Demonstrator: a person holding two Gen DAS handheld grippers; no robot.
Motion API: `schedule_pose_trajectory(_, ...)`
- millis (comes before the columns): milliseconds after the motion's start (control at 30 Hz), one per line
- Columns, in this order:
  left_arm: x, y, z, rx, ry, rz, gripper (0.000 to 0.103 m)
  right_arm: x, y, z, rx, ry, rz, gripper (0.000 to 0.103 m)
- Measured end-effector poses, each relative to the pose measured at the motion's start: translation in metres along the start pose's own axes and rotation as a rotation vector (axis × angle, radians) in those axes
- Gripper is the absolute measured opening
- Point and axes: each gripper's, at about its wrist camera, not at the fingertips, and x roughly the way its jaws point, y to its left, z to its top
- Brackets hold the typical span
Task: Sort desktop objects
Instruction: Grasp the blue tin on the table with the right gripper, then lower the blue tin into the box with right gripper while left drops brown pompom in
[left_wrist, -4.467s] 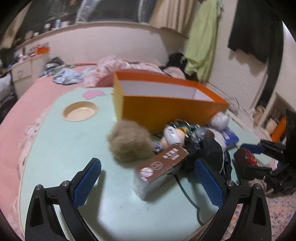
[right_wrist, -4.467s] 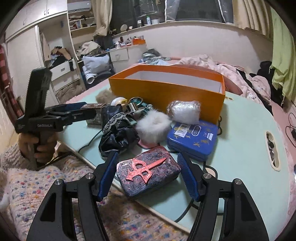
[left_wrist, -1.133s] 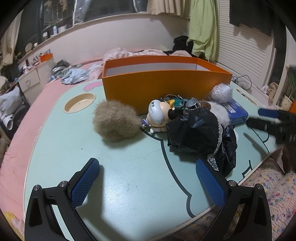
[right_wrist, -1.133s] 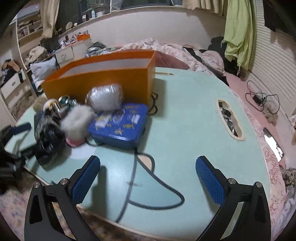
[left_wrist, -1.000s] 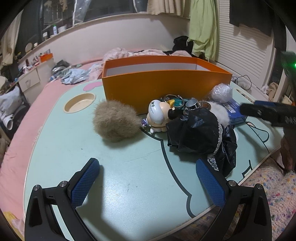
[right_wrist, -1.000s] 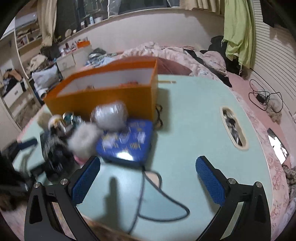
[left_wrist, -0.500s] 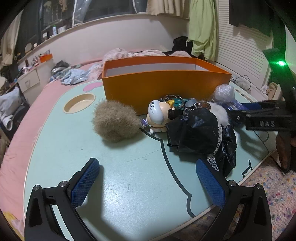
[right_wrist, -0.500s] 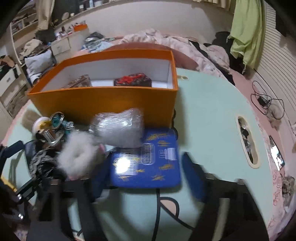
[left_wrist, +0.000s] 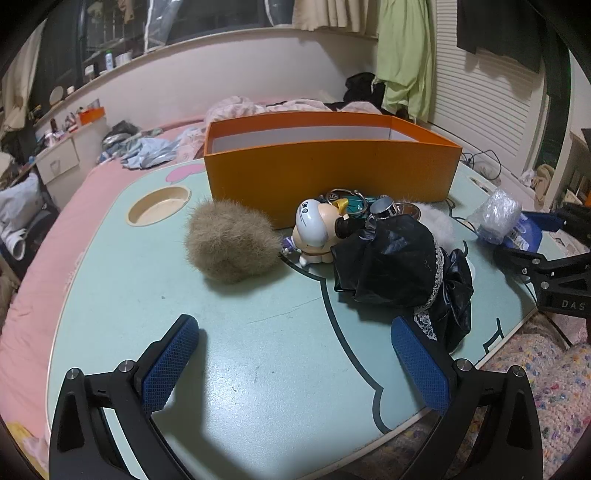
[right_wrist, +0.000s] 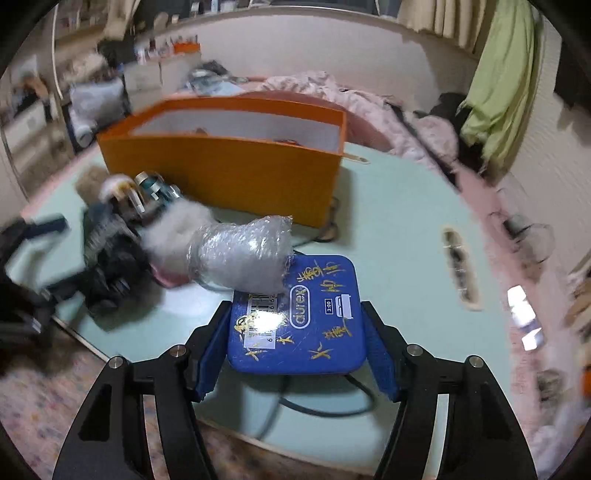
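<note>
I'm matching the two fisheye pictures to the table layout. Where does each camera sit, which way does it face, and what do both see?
Left wrist: sits on the left gripper, looks down across the green table toward the orange box; both blue pads show, open over bare table.
Right wrist: sits on the right gripper, looks down at the blue tin between its pads, which sit against the tin's sides.
Shared: orange box, blue tin, bubble-wrapped bundle, black cloth, and each other's gripper.

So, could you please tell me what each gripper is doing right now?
Left gripper: open, holding nothing.
Right gripper: closed on the blue tin.
</note>
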Motion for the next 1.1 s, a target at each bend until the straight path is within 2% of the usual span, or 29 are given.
schedule_pose_trajectory(33, 0.0, 0.0, 0.0, 0.0, 0.0, 0.0, 0.103, -0.001, 0.003, 0.0, -0.028, 0.003, -0.034, 0.067)
schedule_pose_trajectory(67, 0.0, 0.0, 0.0, 0.0, -0.001, 0.0, 0.103, -0.003, 0.003, 0.001, -0.036, 0.002, -0.03, 0.067)
schedule_pose_trajectory(100, 0.0, 0.0, 0.0, 0.0, -0.001, 0.0, 0.103, -0.007, 0.001, 0.003, -0.027, -0.006, 0.0, 0.067)
schedule_pose_trajectory(167, 0.0, 0.0, 0.0, 0.0, -0.001, 0.0, 0.103, -0.01, -0.01, 0.007, 0.047, -0.009, 0.143, 0.067)
schedule_pose_trajectory(200, 0.0, 0.0, 0.0, 0.0, -0.001, 0.0, 0.103, -0.007, -0.013, 0.009, 0.074, 0.007, 0.134, 0.067)
schedule_pose_trajectory(267, -0.001, 0.0, 0.0, -0.001, -0.003, -0.001, 0.103, -0.004, -0.01, 0.01, 0.038, 0.01, -0.009, 0.067)
schedule_pose_trajectory(300, -0.001, 0.001, 0.0, -0.003, -0.004, 0.001, 0.103, -0.004, -0.011, 0.01, 0.035, 0.002, 0.0, 0.067)
schedule_pose_trajectory(367, -0.002, 0.004, -0.001, -0.019, -0.008, 0.014, 0.103, -0.005, -0.019, 0.007, 0.098, 0.014, 0.105, 0.067)
schedule_pose_trajectory(400, -0.003, 0.008, -0.001, -0.04, -0.016, 0.009, 0.103, -0.006, -0.022, 0.006, 0.119, 0.013, 0.121, 0.067)
schedule_pose_trajectory(467, -0.008, 0.017, -0.001, -0.081, -0.035, -0.033, 0.103, -0.008, -0.025, 0.002, 0.123, -0.013, 0.103, 0.067)
schedule_pose_trajectory(533, -0.012, 0.03, 0.0, -0.136, -0.054, -0.047, 0.103, -0.008, -0.031, -0.001, 0.157, -0.027, 0.137, 0.067)
schedule_pose_trajectory(600, -0.014, 0.042, 0.006, -0.169, -0.066, -0.031, 0.103, -0.004, -0.041, -0.004, 0.225, -0.028, 0.198, 0.067)
schedule_pose_trajectory(700, -0.016, 0.058, 0.02, -0.218, -0.091, 0.003, 0.103, -0.004, -0.048, -0.007, 0.275, -0.039, 0.21, 0.067)
schedule_pose_trajectory(767, -0.007, 0.065, 0.033, -0.236, -0.062, 0.006, 0.102, -0.006, -0.049, -0.009, 0.3, -0.05, 0.224, 0.067)
schedule_pose_trajectory(800, -0.004, 0.066, 0.036, -0.237, -0.052, 0.001, 0.096, -0.006, -0.051, -0.009, 0.307, -0.051, 0.232, 0.067)
schedule_pose_trajectory(933, 0.022, 0.063, 0.046, -0.235, 0.021, -0.079, 0.084, -0.007, -0.05, -0.005, 0.309, -0.059, 0.231, 0.067)
schedule_pose_trajectory(967, 0.027, 0.063, 0.046, -0.235, 0.042, -0.084, 0.073, -0.006, -0.052, -0.004, 0.308, -0.06, 0.234, 0.067)
schedule_pose_trajectory(1000, 0.034, 0.062, 0.047, -0.236, 0.066, -0.085, 0.054, -0.006, -0.051, -0.003, 0.308, -0.061, 0.235, 0.067)
schedule_pose_trajectory(1033, 0.036, 0.06, 0.048, -0.227, 0.06, -0.077, 0.043, -0.005, -0.051, -0.003, 0.308, -0.063, 0.235, 0.067)
schedule_pose_trajectory(1067, 0.034, 0.059, 0.047, -0.222, 0.061, -0.082, 0.038, -0.006, -0.051, -0.003, 0.306, -0.066, 0.235, 0.067)
schedule_pose_trajectory(1100, 0.032, 0.06, 0.045, -0.221, 0.057, -0.094, 0.038, -0.007, -0.051, -0.003, 0.303, -0.072, 0.236, 0.067)
